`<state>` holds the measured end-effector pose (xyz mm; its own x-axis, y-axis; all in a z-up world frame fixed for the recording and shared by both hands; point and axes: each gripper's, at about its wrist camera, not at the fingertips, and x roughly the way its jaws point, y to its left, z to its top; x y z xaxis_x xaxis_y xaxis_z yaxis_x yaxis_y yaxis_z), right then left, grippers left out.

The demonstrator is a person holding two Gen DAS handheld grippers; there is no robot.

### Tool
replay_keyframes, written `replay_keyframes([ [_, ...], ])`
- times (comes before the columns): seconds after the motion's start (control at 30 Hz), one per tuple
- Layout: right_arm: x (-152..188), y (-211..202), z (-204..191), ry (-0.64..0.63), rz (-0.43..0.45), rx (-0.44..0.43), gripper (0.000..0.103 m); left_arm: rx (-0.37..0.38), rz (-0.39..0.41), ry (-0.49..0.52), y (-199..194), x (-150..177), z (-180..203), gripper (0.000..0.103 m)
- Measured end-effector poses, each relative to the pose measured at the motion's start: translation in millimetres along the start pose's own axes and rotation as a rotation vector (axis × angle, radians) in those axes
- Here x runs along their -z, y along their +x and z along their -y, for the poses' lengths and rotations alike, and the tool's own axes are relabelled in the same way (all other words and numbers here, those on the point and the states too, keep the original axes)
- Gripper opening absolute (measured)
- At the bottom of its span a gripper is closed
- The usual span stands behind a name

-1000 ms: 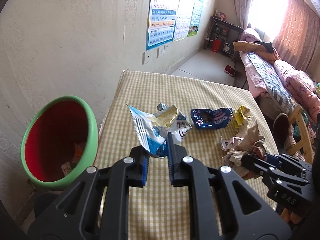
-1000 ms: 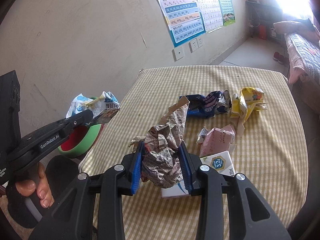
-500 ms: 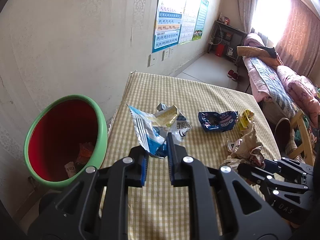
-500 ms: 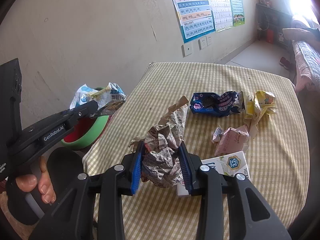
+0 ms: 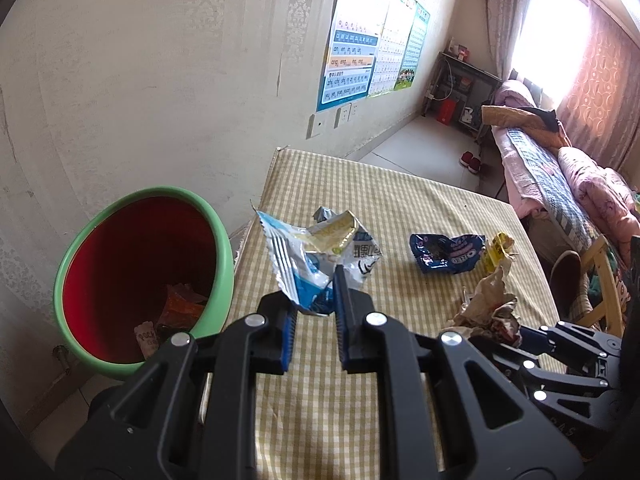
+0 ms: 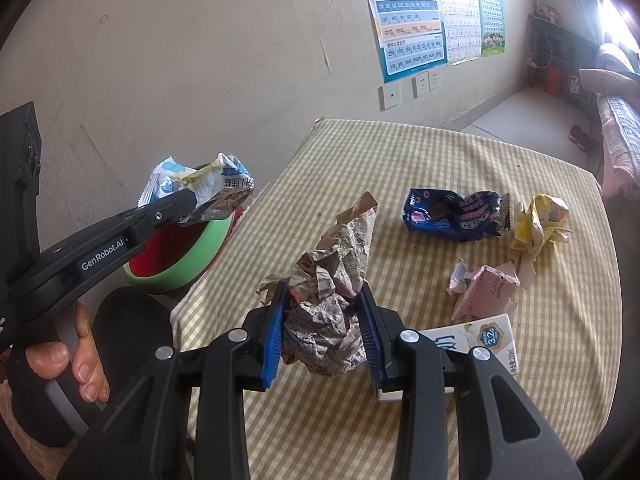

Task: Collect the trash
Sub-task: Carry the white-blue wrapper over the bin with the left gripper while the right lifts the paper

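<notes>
Blue-white snack wrapper (image 5: 316, 256) clamped in left gripper (image 5: 314, 304), raised over desk edge beside green bin (image 5: 224, 264). Crumpled newspaper wad (image 6: 332, 300) pinched between right gripper (image 6: 324, 320) fingers (image 6: 274, 332), above checked desk (image 6: 520, 400). On desk: blue cookie packet (image 6: 452, 210), yellow wrapper (image 6: 540, 220), pink carton (image 6: 484, 288), white milk carton (image 6: 480, 340).

Wrist views downward (shared table (image 5: 400, 208))

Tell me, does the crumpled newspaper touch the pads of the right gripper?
Touching. The right wrist view shows the crumpled newspaper squeezed between both blue pads of the right gripper, with no gap.
</notes>
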<state>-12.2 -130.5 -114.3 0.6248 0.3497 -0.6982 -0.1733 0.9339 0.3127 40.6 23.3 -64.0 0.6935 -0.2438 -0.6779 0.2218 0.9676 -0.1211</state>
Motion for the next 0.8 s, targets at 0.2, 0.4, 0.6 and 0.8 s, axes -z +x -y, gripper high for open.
replay_keyframes([
  [0.2,-8.2,5.6,-12.4,-0.027,0.0,-0.016,0.035,-0.003,-0.003,-0.022,-1.2,-2.3,-11.2,0.015],
  [0.4,-10.3,12.0,-22.3,-0.051,-0.012,-0.033,0.035,-0.029,-0.006,-0.053,-0.6,-2.3,-27.9,0.015],
  [0.6,-12.9,18.3,-30.2,-0.066,-0.022,-0.051,0.035,-0.041,-0.009,-0.082,0.0,-2.4,-40.1,0.015],
  [0.8,-22.1,21.1,-45.4,-0.087,-0.015,-0.082,0.035,-0.061,-0.001,-0.103,-1.1,-3.2,-52.1,0.015],
])
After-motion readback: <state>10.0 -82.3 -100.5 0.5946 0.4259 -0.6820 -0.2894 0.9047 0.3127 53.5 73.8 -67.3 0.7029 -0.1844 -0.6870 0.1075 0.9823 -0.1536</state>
